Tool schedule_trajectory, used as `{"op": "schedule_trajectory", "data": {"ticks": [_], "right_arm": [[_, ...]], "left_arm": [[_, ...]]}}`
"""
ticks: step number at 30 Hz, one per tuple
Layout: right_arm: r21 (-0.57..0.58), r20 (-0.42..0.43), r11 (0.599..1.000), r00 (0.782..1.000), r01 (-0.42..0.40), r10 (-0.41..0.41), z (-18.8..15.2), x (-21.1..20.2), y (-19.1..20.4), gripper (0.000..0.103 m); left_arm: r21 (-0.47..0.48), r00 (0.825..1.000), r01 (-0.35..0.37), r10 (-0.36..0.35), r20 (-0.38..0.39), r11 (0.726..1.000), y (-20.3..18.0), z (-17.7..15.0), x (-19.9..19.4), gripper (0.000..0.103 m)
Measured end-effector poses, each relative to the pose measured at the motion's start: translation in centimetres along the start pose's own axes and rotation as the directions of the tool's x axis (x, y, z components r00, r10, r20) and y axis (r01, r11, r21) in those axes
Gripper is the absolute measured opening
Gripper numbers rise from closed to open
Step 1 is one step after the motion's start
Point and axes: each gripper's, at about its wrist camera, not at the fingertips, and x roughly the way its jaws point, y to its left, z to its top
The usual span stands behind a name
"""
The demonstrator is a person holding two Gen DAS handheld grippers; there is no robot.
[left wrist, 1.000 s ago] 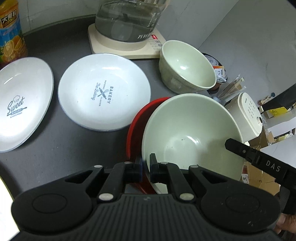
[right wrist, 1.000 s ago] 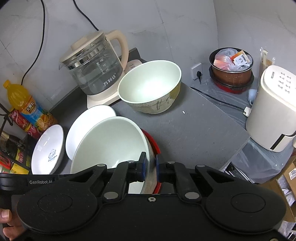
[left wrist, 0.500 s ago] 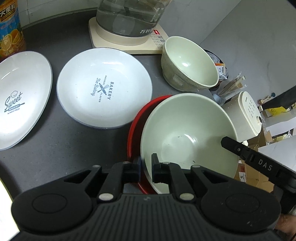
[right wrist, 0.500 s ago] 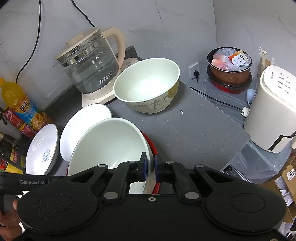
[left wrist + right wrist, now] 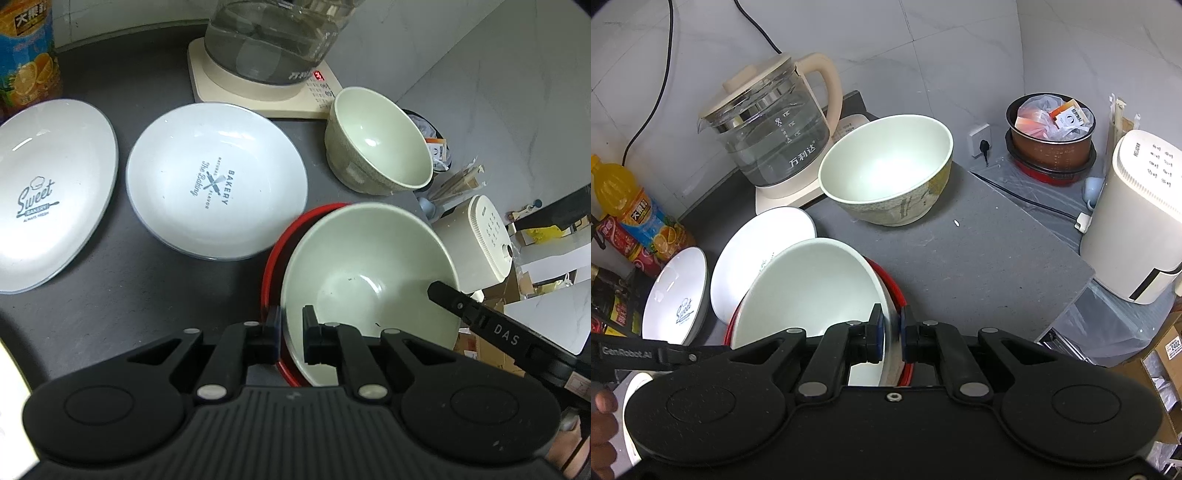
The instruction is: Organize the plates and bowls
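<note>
A large pale bowl (image 5: 369, 280) (image 5: 812, 288) rests tilted over a red plate (image 5: 271, 258) (image 5: 895, 291) on the dark counter. My left gripper (image 5: 291, 330) is shut on the bowl's near rim. On the opposite rim my right gripper (image 5: 891, 332) is shut too. A smaller patterned bowl (image 5: 384, 147) (image 5: 886, 166) stands upright beyond it, apart from it. Left of the red plate lies a white "Bakery" plate (image 5: 218, 184) (image 5: 764, 236), and a white "Sweet" plate (image 5: 44, 192) (image 5: 676, 302) lies further left.
A glass kettle (image 5: 768, 140) on its cream base stands at the back, with a juice bottle (image 5: 631, 206) at the far left. The counter's edge (image 5: 1071, 291) drops off to the right. Below it stand a white appliance (image 5: 1137, 221) and a pot (image 5: 1049, 140) holding bags.
Both grippers keep their hold on the large bowl's rim over the red plate. The views have drifted only slightly, and the other dishes have not moved.
</note>
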Motion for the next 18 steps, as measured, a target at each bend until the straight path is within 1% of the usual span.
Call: {"op": "schedule_trajectory", "data": {"ticks": [4, 11, 16, 18], "right_arm": [[-0.006, 0.001, 1.0, 1.0, 0.003, -0.003, 0.1, 0.0, 0.1, 0.008], [-0.054, -0.01, 0.998, 0.999, 0.042, -0.043, 0.4, 0.3, 1.0, 0.009], [-0.121, -0.012, 0.99, 0.997, 0.078, -0.08, 0.4, 0.5, 1.4, 0.01], [-0.13, -0.012, 0.989, 0.997, 0.075, -0.077, 0.3, 0.6, 1.4, 0.01]], "left_arm": [[-0.012, 1.0, -0.009, 0.01, 0.012, 1.0, 0.5, 0.0, -0.6, 0.01], [-0.038, 0.999, -0.019, 0.02, 0.028, 0.999, 1.3, 0.2, -1.1, 0.01], [-0.043, 0.999, -0.013, 0.015, 0.038, 0.999, 1.3, 0.5, -1.2, 0.01], [-0.042, 0.999, -0.01, 0.012, 0.039, 0.999, 1.1, 0.7, -1.2, 0.01]]}}
